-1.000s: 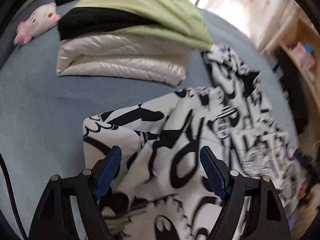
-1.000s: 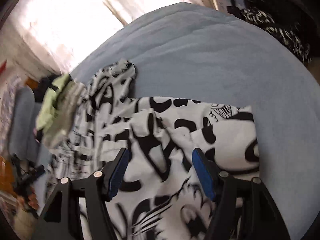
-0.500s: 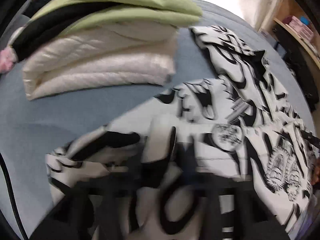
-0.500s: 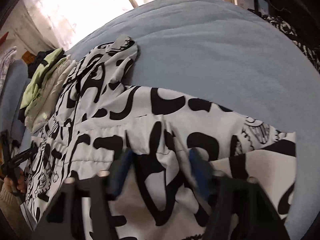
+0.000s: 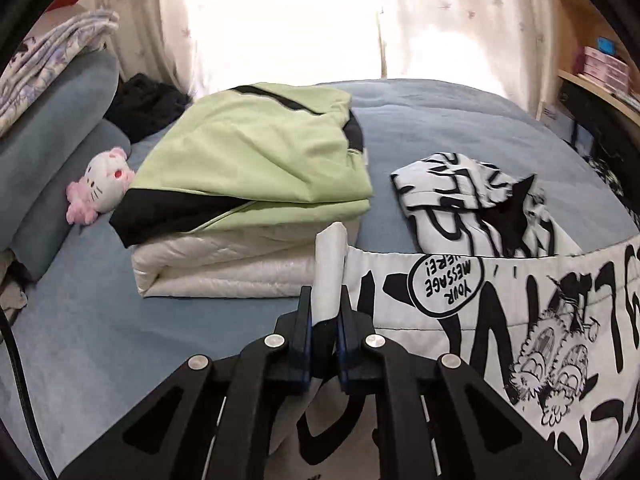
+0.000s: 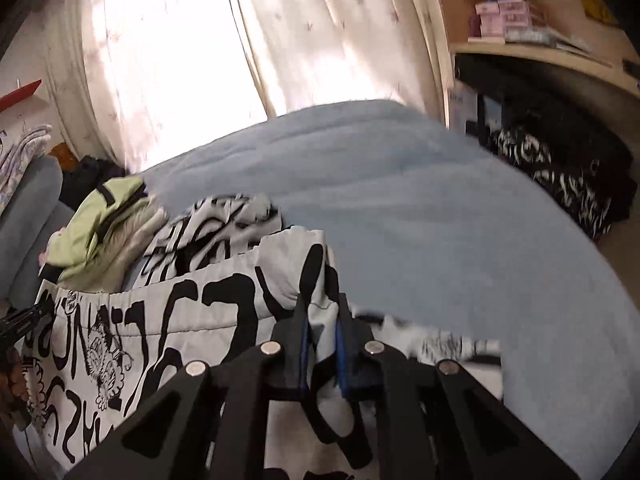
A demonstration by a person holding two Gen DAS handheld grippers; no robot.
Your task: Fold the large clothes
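A large white garment with black graffiti print [image 5: 500, 312] is lifted off the blue bed [image 5: 440, 136], its edge stretched between both grippers. My left gripper [image 5: 325, 312] is shut on one corner of it, the white fabric sticking up between the fingers. My right gripper [image 6: 322, 316] is shut on the other corner of the printed garment [image 6: 160, 320]. Its far part [image 5: 472, 200] still lies crumpled on the bed.
A stack of folded clothes, green [image 5: 256, 160] over quilted white [image 5: 224, 264], sits on the bed at left. A pink plush toy [image 5: 100, 184] and blue pillows [image 5: 52, 128] lie further left. Curtains [image 6: 200, 40] and a wooden shelf [image 6: 540, 52] stand behind.
Both grippers were open above the flat garment; they have shut on its corners and lifted the edge up off the bed.
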